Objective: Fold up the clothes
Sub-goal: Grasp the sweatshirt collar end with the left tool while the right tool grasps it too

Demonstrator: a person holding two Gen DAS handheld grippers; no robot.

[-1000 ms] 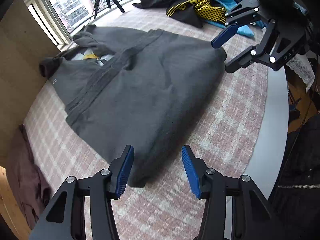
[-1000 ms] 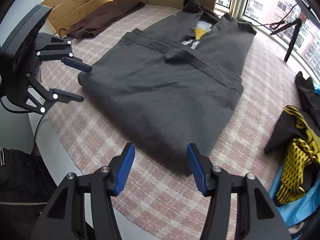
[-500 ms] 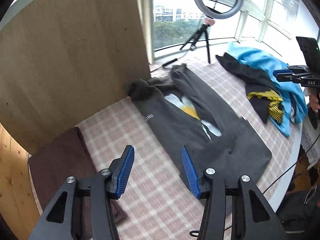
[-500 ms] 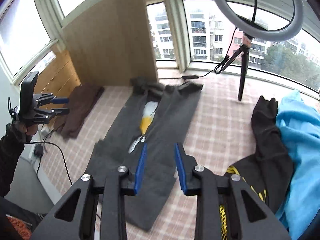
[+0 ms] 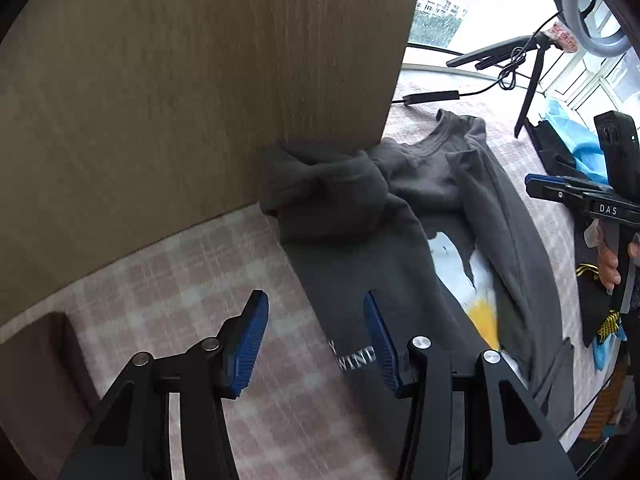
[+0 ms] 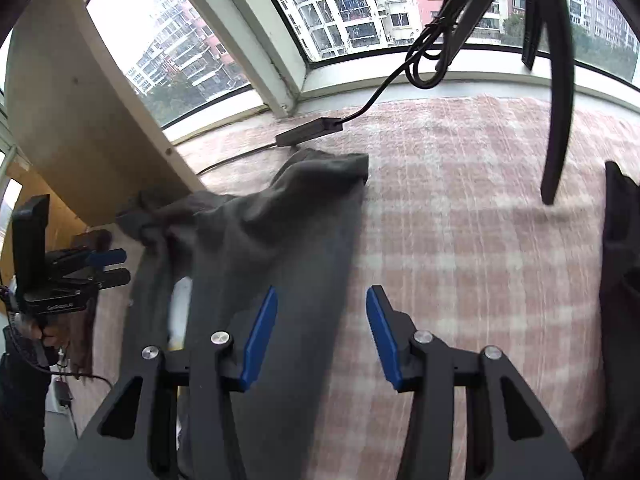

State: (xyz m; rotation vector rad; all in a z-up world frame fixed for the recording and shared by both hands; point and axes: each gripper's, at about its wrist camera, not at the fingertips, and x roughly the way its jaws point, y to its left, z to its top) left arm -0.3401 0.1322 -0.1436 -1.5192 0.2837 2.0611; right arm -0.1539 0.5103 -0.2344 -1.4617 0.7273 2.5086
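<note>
Grey sweatshirt (image 5: 360,248) hem cut off, print half hidden; left gripper (image 5: 316,340) fingers apart, empty; right gripper (image 6: 322,338) fingers opening, empty

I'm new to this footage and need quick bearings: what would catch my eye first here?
A dark grey sweatshirt lies spread on the pink checked cloth, its sides folded in over a white and yellow print, its collar end by a wooden panel. The left gripper and right gripper, which is opening, hover over it, gripping nothing.
</note>
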